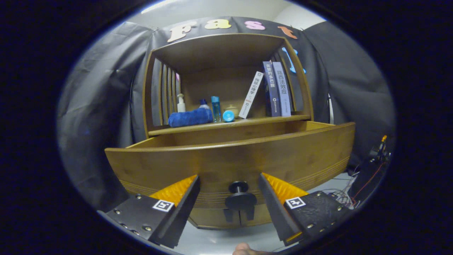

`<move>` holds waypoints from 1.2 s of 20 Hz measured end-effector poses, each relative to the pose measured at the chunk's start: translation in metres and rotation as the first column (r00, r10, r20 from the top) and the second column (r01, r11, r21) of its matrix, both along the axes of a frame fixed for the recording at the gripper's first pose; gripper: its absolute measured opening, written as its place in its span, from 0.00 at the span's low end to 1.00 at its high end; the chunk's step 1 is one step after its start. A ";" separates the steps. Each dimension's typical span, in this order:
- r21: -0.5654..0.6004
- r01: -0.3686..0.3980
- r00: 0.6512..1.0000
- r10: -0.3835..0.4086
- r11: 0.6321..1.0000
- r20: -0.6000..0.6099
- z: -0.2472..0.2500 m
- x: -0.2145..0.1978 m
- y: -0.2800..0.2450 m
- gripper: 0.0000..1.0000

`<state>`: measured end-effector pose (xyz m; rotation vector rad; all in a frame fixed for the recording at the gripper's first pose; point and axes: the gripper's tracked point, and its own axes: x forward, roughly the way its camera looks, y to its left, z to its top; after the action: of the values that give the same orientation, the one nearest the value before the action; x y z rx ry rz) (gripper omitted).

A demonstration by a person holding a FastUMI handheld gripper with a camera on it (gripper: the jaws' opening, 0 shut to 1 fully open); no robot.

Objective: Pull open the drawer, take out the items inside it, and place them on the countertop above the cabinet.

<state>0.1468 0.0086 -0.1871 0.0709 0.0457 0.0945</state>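
We hold the hand-held gripper [229, 198] with its fingers spread apart and pressing on nothing, and the drawer knob [240, 198] sits in the gap between them, touching neither; we judge the spread is kept so the fingers can back off the knob cleanly. The knob belongs to the drawer [226, 159], which stands pulled well out from the cabinet, its front panel close ahead of the fingers and its open top behind the knob and higher. The front panel hides the drawer's inside from this low angle, so we cannot tell what items lie in it. Above and behind the knob runs the bench [276, 119], the cabinet's countertop, where the items are meant to end up. On it, up and off to the knob's left, lie a rolled blue towel [190, 117], a pump bottle [181, 103], a slim blue bottle [216, 109] and a small blue cap [228, 115]; straight above the knob a white book [251, 94] leans toward two upright books [277, 89]. We judge the pulling step done and the reach into the drawer next.
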 end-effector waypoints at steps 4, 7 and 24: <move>-0.009 0.006 0.999 -0.006 1.000 0.037 0.006 0.026 0.003 0.99; -0.007 0.010 0.999 -0.009 1.000 0.031 0.005 0.050 0.007 0.99; 0.003 0.029 0.990 -0.029 1.000 0.135 0.008 0.141 0.019 0.99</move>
<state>0.2882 0.0272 -0.1787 0.0662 -0.0907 0.0703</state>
